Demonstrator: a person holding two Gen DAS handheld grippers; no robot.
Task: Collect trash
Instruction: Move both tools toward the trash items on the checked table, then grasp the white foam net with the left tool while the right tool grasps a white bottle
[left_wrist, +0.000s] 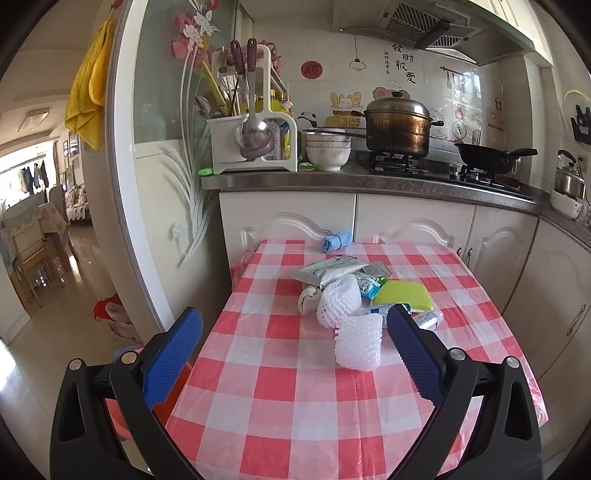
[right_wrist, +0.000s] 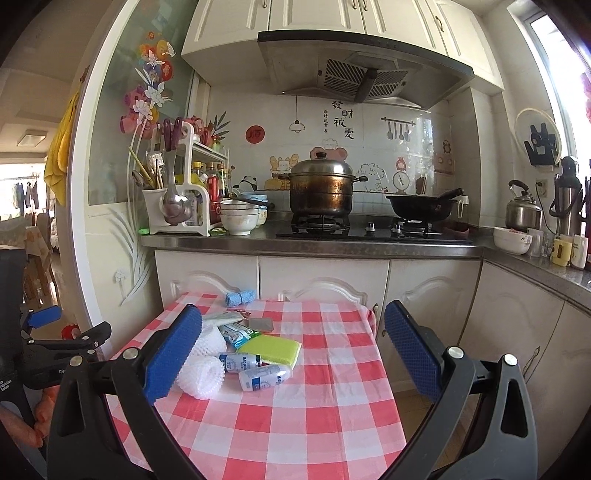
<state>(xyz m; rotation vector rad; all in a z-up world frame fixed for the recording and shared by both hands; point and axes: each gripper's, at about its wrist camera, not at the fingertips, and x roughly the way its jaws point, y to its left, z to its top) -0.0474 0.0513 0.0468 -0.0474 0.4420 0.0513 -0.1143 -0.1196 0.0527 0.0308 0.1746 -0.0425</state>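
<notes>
Left gripper (left_wrist: 295, 332): jaws spread wide, nothing between the blue pads; it hangs above the near left part of the table. It also shows at the left edge of the right wrist view (right_wrist: 48, 325), beside the table.
Right gripper (right_wrist: 293, 343): jaws spread wide, empty, above the table's near edge.
Table (left_wrist: 295, 406): covered in a red-and-white checked cloth, set against the white cabinets.
Trash pile: lies mid-table, toward the far half, all pieces touching or just beside one another.
Foam nets: two white mesh sleeves, one (left_wrist: 358, 341) nearest the grippers, the other (left_wrist: 340, 301) just behind it, touching.
Sponge (left_wrist: 404, 295): yellow-green, flat, right of the far foam net; in the right wrist view (right_wrist: 271, 349) it sits behind the bottles.
Bottles: two small white ones with blue labels, lying on their sides (right_wrist: 238, 362) (right_wrist: 264, 376), right of the foam nets.
Wrappers: a silver-grey pouch (left_wrist: 328, 269) at the far side of the pile, a green-blue packet (right_wrist: 238, 332) between it and the sponge.
Shell-like scrap (left_wrist: 308, 297): left of the far foam net; what it is I cannot tell.
Blue cloth (left_wrist: 336, 242): rolled, at the table's far edge, apart from the pile.
Counter (left_wrist: 332, 181): behind the table, with stacked bowls (left_wrist: 328, 147), a steamer pot (left_wrist: 399, 125) and a wok (left_wrist: 487, 157) on the stove.
</notes>
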